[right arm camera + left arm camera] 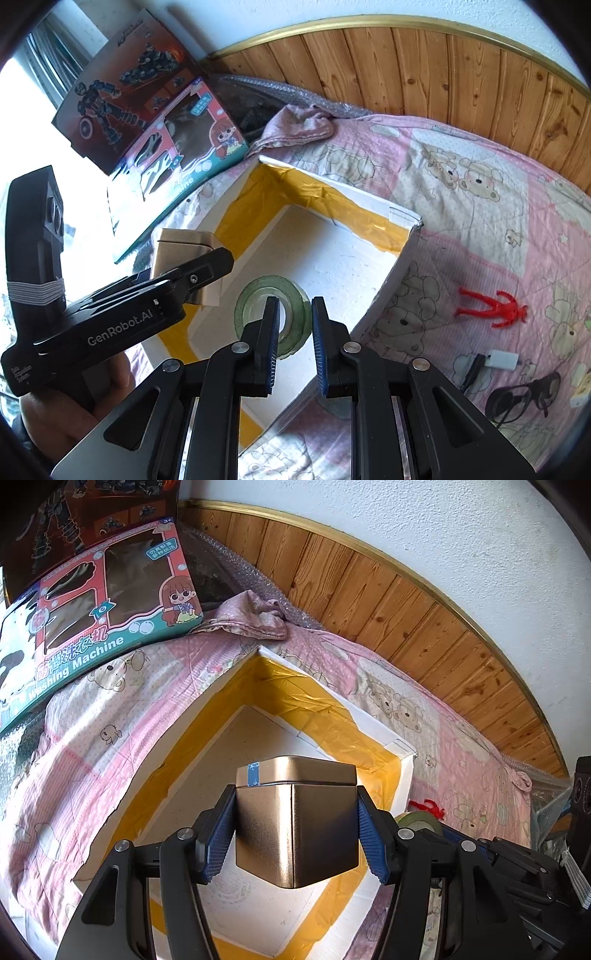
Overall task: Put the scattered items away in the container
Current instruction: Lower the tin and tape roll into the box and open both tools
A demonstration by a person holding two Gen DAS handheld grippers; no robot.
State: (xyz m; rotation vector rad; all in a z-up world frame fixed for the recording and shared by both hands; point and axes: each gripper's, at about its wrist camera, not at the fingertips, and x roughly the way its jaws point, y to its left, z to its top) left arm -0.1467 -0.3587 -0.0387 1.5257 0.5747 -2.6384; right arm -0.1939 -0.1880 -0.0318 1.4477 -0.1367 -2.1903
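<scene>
A white box lined with yellow tape [325, 709] [369, 218] lies open on a pink bear-print blanket. My left gripper [295, 812] [207, 266] is shut on a gold metal tin [295, 827] [177, 247] with blue tape at its lid, and holds it above the box's inside. My right gripper [295, 332] is shut on the wall of a green tape roll [258, 295] [421, 818], one finger through the hole, over the box's near right side. A red toy figure [491, 306], a white adapter with a black cable [500, 359] and black glasses [524, 397] lie on the blanket to the right.
Two toy cartons lean at the back left: a pink washing-machine one [92, 627] [192, 147] and a dark robot one [122, 92]. A wooden panel [406, 602] runs behind the bed. A crumpled cloth [255, 616] lies past the box's far corner.
</scene>
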